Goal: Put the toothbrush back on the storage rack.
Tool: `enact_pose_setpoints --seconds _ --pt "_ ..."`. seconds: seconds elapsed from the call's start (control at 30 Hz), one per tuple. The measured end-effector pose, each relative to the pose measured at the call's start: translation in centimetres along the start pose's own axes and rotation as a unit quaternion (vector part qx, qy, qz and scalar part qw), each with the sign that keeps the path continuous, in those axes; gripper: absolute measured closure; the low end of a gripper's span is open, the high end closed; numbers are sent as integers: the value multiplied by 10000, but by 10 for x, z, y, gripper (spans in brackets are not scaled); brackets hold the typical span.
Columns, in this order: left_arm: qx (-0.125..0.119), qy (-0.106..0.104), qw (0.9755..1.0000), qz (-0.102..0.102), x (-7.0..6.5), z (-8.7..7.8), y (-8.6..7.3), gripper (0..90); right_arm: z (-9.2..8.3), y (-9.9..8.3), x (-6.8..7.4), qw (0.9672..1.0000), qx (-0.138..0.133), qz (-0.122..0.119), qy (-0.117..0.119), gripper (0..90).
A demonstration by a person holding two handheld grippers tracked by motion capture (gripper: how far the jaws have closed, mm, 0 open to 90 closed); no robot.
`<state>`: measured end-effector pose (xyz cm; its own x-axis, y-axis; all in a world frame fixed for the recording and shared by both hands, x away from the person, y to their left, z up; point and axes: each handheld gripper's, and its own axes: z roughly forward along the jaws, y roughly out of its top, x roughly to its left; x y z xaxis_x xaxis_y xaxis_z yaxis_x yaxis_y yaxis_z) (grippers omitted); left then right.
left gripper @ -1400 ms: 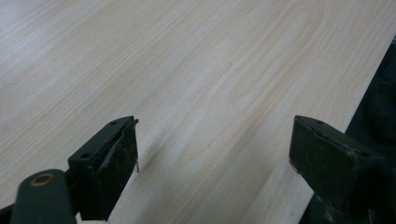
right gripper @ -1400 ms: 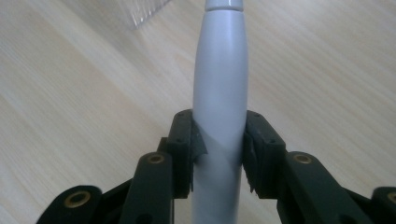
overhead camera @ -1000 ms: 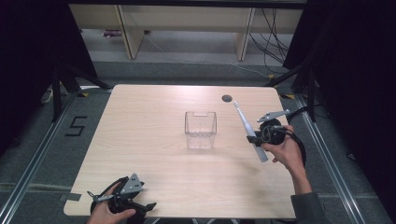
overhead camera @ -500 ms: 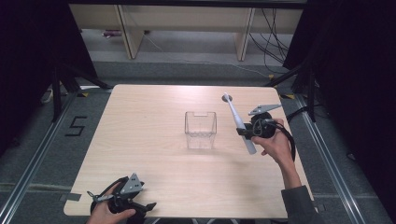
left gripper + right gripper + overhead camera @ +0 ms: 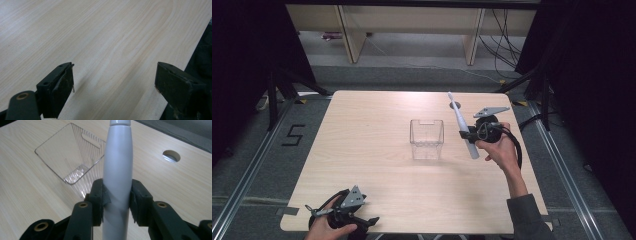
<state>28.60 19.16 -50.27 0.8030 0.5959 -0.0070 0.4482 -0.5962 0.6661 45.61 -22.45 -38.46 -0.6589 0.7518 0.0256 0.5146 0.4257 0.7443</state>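
The wooden table (image 5: 377,165) carries a clear plastic bin (image 5: 427,138) near its centre, open side up and empty as far as the high view shows; a round hole (image 5: 171,155) pierces the tabletop beyond it. The bin looks thin-walled, light and rigid, so a knock from the side may shift or tip it. The right gripper (image 5: 478,131) hangs above the table just right of the bin, its jaws closed partway onto an electric toothbrush (image 5: 462,126) held clear of the surface. The toothbrush is a long, stiff, smooth body, likely heaviest in the thick handle and light toward the narrow brush neck. Its glossy, tapered casing is judged slippery, so a grip on the taper may creep toward the thin end. The right gripper view shows the pads pressing the handle (image 5: 117,170) from both sides at its thick section, which is the correct place to take hold; the brush neck should not be clamped. Because the toothbrush overhangs the jaws at both ends, it may pivot if tilted quickly. The left gripper (image 5: 343,216) rests at the near table edge, jaws wide apart and holding nothing.
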Motion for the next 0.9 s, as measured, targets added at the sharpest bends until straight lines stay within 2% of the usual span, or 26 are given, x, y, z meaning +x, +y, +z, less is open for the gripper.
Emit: enact_pose_setpoints --seconds 0.07,0.1,0.17,0.2,0.27,0.3,0.37,0.47,0.5,0.53,0.6,0.63,0.67,0.7,0.9 --pt "3 -6 10000 3 0 0 0 148 0 1 0 10000 -10 -14 -5 667" --pt "3 -11 10000 11 0 0 0 148 1 2 0 9999 -137 18 -36 666" --pt "0 -10 10000 12 0 0 0 148 0 5 2 9998 -163 77 21 666" --pt "1 -6 10000 6 0 0 0 148 0 7 2 9996 -281 -11 -5 666" --pt "-15 -30 10000 -28 -1 0 0 148 1 8 2 9994 -329 -65 -6 667" --pt "-2 -45 10000 -9 0 0 0 148 -1 10 5 9996 -282 67 18 666" --pt "1 -23 10000 -6 0 0 0 148 0 13 4 9991 -416 -83 1 667" --pt "0 -10 10000 2 0 0 0 148 -2 17 6 9989 -453 -74 19 667" --pt "0 -7 10000 3 0 0 0 148 -2 19 8 9988 -477 18 46 666" --pt "2 -8 10000 2 0 0 0 148 -3 21 8 9986 -517 -68 60 666" --pt "7 -4 10000 -3 0 0 0 148 -3 23 8 9984 -541 -72 116 666" --pt "-1 -46 10000 -14 0 0 0 148 -4 24 8 9982 -579 -138 8 666" --pt "-11 -26 10000 -23 0 0 0 148 -5 25 10 9984 -569 -41 26 667" --pt "-12 -28 10000 -23 -1 0 0 148 -3 26 10 9977 -668 -52 28 666" --pt "16 -17 10000 10 0 0 0 148 -2 34 12 9975 -695 -118 92 666"
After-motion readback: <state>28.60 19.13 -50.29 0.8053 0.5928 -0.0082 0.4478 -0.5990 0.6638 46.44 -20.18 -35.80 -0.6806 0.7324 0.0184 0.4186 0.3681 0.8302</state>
